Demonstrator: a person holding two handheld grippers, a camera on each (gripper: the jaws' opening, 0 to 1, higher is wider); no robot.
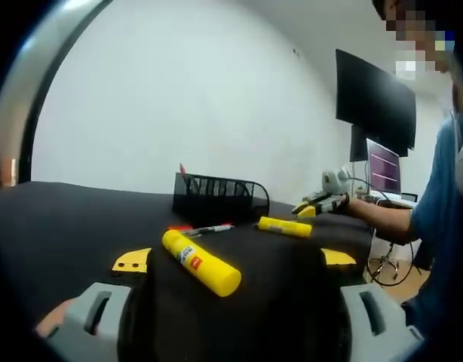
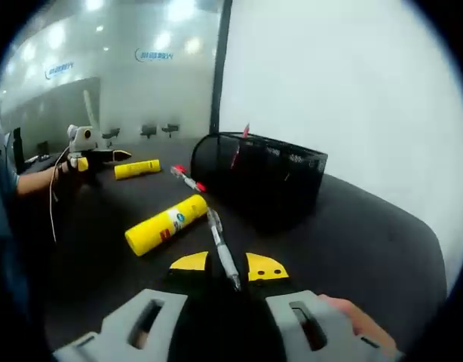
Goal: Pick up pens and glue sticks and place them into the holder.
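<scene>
In front of the black mesh holder [image 2: 265, 177], on the black table [image 2: 367, 226], the right gripper [image 2: 228, 266] has its yellow-tipped jaws closed on a grey pen [image 2: 222, 249]. A large glue stick [image 2: 165, 224] lies beside the holder, a second glue stick [image 2: 137, 169] farther from it. The left gripper [image 1: 234, 259] stands wide open, holding nothing. A red pen [image 2: 239, 145] stands inside the holder.
</scene>
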